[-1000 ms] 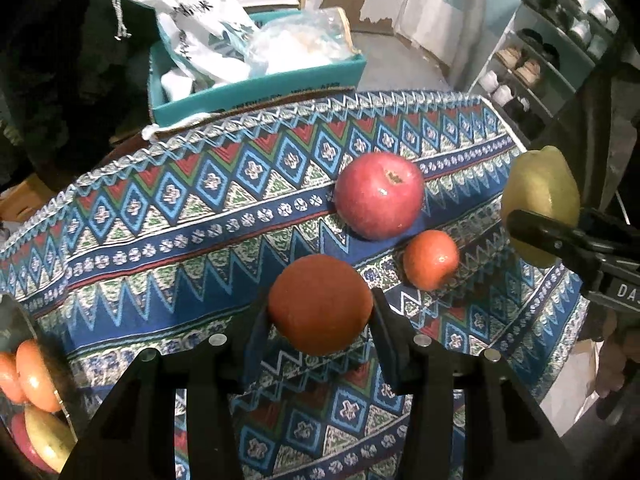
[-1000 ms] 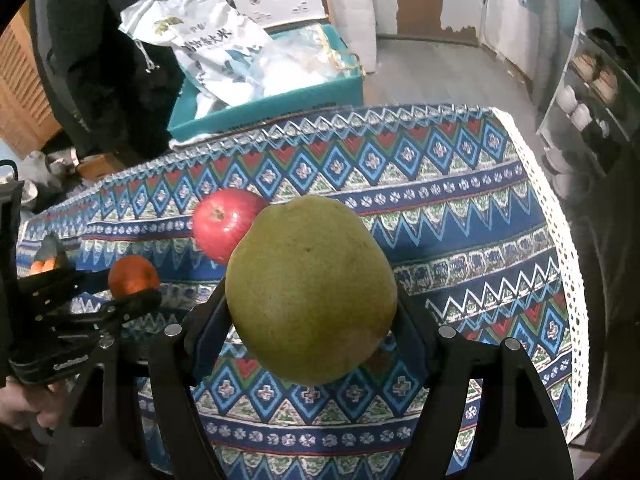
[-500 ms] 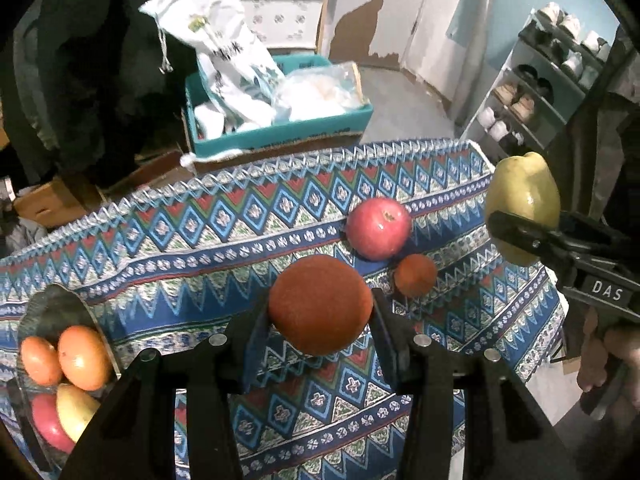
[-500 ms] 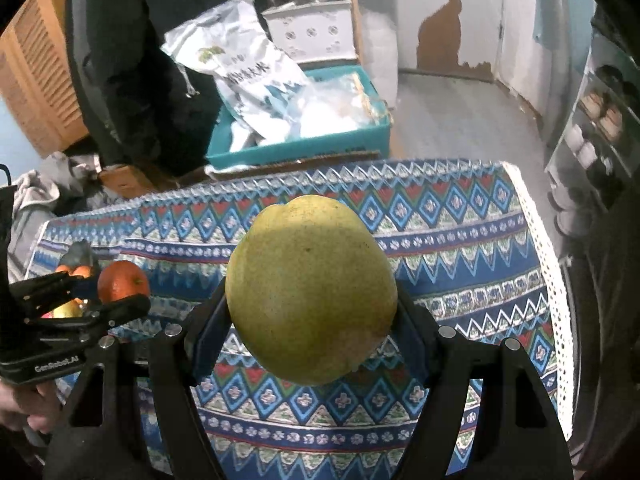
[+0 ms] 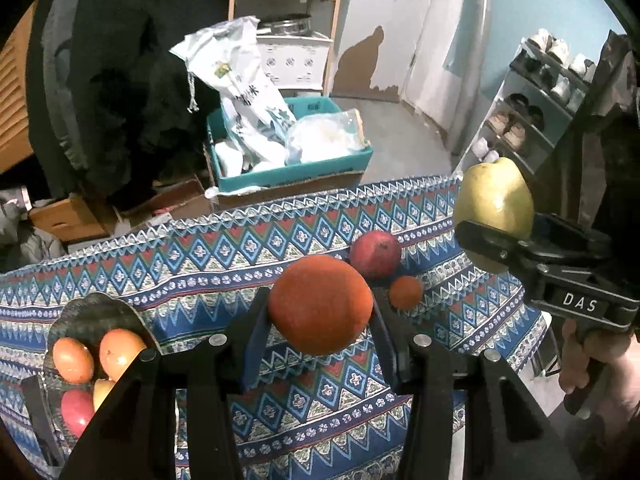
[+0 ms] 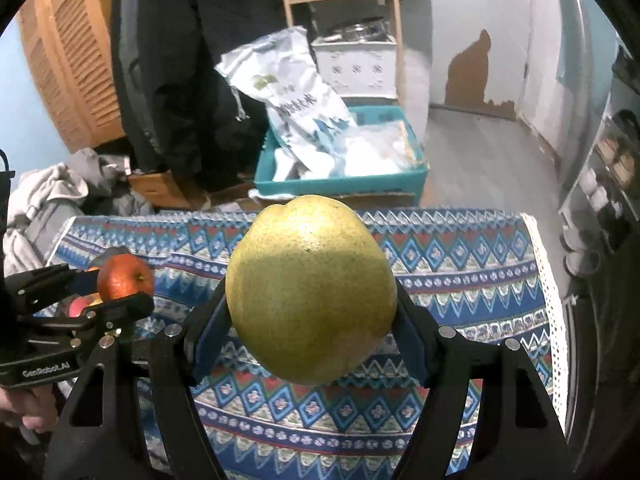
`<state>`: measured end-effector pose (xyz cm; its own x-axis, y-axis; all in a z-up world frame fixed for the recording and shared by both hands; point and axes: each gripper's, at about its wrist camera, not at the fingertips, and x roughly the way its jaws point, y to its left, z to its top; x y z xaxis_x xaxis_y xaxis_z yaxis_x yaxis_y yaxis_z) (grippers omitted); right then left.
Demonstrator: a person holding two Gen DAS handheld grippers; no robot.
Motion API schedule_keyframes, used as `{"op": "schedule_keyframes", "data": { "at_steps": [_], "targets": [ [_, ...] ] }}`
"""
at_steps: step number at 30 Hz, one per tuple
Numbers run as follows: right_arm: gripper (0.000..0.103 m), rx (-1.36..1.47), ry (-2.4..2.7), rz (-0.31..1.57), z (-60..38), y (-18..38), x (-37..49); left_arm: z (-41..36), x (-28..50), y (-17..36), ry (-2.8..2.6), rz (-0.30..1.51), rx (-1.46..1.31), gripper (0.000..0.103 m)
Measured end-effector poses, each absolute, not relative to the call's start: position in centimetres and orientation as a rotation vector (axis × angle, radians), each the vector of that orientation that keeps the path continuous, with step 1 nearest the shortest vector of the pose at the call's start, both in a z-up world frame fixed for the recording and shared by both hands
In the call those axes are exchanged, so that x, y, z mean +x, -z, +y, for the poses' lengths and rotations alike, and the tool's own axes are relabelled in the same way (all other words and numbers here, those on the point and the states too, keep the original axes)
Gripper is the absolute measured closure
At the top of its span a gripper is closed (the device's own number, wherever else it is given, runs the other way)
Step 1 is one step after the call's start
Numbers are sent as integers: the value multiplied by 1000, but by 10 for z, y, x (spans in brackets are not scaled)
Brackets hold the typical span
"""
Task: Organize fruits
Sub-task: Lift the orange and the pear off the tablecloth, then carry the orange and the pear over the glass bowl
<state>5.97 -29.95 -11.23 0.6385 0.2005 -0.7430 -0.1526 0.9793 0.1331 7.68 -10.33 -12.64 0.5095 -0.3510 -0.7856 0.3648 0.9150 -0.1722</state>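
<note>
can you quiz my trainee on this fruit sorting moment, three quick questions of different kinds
1. True or false: the left gripper holds a banana.
2. Which fruit is the right gripper shut on? A) green pear B) red apple C) small orange
3. Fill in: sorted fruit sits on the dark ____ on the patterned cloth.

Key: 1 false, it holds a large orange. 2 A. 3 plate.

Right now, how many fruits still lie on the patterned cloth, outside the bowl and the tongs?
2: a red apple and, touching it in front, a small orange fruit. The held orange may hide more.
</note>
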Motion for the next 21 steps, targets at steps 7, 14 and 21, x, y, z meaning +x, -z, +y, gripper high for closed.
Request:
{"op": "schedule_keyframes", "data": {
  "at_steps": [7,14,21],
  "targets": [
    [29,38,-243,830,-275,97,57,-80,70,110,408,905,-10,54],
    [29,19,-296,819,-244,89,60,-56,66,107,379,893,-31,54],
    [29,-2,-352,827,-210,91,66,-23,64,107,330,885,-67,54]
  ]
}}
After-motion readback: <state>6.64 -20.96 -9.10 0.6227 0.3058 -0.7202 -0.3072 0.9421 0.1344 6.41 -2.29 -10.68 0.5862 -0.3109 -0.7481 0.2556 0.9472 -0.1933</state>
